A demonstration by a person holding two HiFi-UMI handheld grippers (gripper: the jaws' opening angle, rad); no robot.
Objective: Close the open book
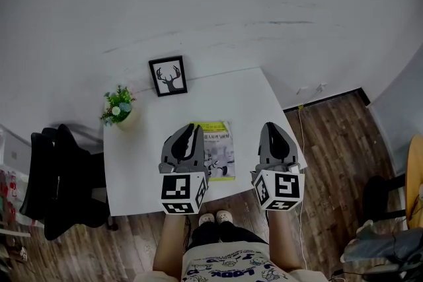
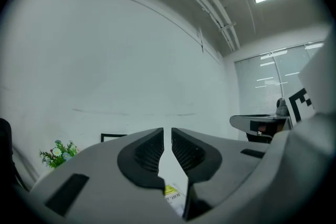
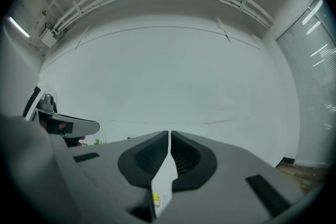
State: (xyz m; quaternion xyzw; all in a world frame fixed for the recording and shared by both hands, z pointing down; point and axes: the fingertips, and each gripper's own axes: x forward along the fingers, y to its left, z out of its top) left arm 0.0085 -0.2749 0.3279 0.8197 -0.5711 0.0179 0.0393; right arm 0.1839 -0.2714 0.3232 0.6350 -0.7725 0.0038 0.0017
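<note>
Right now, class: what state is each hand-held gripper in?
Left grey hand-held gripper: jaws slightly apart, holding nothing.
Right grey hand-held gripper: jaws closed, holding nothing.

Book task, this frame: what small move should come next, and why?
Probably just draw both grippers back and stop: the book seems to lie closed, cover up, on the table, while the left gripper and right gripper hold nothing.

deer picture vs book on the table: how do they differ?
Pose: the deer picture stands upright at the far edge of the table; the book lies flat, nearer the person.
Look: the deer picture has a black frame round a white sheet; the book has a yellow-green band on a pale cover.
Visibility: the deer picture shows whole; the book's left edge is covered by the left gripper.
Both rest on that white table.
</note>
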